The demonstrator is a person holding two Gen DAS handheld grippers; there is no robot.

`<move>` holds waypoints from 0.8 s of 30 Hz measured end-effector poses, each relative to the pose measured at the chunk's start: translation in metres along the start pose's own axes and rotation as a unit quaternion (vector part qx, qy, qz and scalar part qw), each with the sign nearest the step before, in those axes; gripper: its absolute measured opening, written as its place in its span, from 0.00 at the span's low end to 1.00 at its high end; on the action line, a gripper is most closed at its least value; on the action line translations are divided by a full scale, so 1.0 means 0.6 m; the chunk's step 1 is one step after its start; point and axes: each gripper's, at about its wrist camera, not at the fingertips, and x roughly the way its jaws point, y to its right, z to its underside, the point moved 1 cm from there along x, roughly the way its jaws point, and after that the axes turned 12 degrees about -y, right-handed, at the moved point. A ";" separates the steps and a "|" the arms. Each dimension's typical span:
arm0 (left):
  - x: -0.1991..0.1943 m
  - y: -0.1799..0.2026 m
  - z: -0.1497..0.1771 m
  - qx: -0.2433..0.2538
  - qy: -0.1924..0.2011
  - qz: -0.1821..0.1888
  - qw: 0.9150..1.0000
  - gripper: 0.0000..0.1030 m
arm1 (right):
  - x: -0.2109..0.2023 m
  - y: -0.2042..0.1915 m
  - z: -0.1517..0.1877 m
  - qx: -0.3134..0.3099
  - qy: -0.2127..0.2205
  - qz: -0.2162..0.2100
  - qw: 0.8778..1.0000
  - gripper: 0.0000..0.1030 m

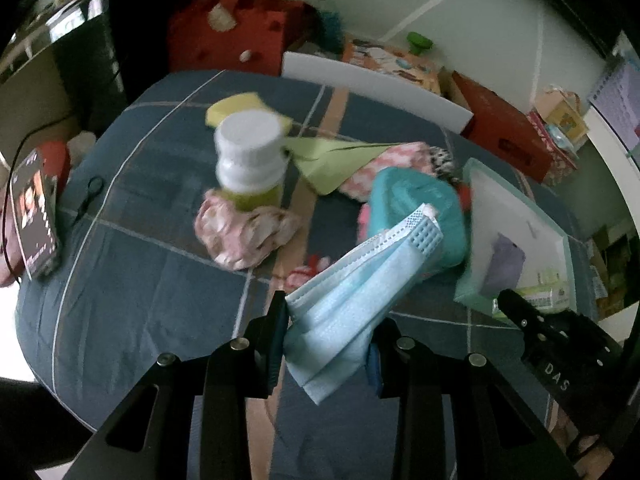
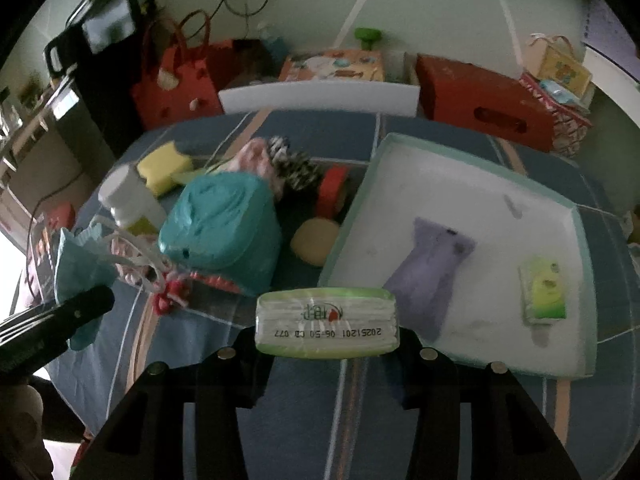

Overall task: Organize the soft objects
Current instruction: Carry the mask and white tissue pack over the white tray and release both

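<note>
My left gripper [image 1: 330, 334] is shut on a light blue face mask [image 1: 352, 296], which hangs above the blue plaid cloth; the same face mask [image 2: 78, 264] shows at the left of the right wrist view. My right gripper [image 2: 328, 340] is shut on a green-edged tissue pack [image 2: 327, 326], lifted beside the near corner of the white tray [image 2: 472, 184]. In the tray lie a purple cloth [image 2: 430, 272] and a second tissue pack [image 2: 544, 288]. The tray [image 1: 520, 216] is at the right in the left wrist view, with the right gripper's tip [image 1: 520, 312] in front of it.
On the cloth lie a teal wipes pack [image 2: 220, 224], a white-capped bottle [image 1: 248, 156], a pink scrunchie [image 1: 244, 232], yellow sponges [image 1: 236, 106], a green cloth [image 1: 332, 160], a red tape roll [image 2: 332, 188] and a round sponge [image 2: 314, 240]. Red bags and boxes line the far wall.
</note>
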 end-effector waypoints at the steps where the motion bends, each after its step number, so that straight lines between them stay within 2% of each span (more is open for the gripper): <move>1: -0.004 0.008 -0.003 0.006 0.002 0.000 1.000 0.34 | -0.005 0.008 -0.002 0.005 0.002 0.005 1.000 0.48; 6: -0.034 0.071 -0.036 0.044 0.023 0.002 0.999 0.34 | -0.026 0.068 -0.027 0.051 0.013 0.033 0.998 0.48; 11: -0.045 0.149 -0.084 0.083 0.035 0.022 0.996 0.34 | -0.038 0.139 -0.071 0.100 0.019 0.068 0.992 0.48; 16: 0.001 0.241 -0.127 0.126 -0.008 0.049 0.991 0.34 | -0.039 0.209 -0.099 0.144 0.028 0.081 0.986 0.48; 24: 0.093 0.361 -0.162 0.175 -0.045 0.043 0.983 0.34 | -0.004 0.318 -0.092 0.218 0.014 0.087 0.972 0.48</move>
